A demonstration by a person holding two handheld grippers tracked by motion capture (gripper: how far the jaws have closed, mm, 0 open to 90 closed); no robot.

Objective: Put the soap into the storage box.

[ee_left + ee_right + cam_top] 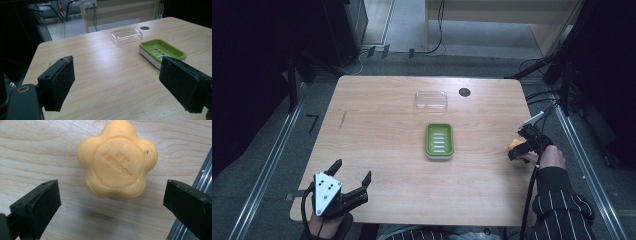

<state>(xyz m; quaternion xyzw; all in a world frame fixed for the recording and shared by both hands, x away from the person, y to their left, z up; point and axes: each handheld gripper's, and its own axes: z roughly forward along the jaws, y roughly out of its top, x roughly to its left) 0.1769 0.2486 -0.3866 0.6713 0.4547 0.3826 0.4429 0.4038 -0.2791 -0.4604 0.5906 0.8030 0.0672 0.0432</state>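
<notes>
Soap (117,159), orange flower shape, on table (377,135) edge, right tongs (112,202) spread just short of it, left tongs (117,82) spread over bare wood

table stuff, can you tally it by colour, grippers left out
Orange: 1, the soap
Green: 1, the soap dish
Clear: 1, the lid
Total: 3

Both hand-held grippers (351,172) (515,150) (jaws wide) apart
</notes>
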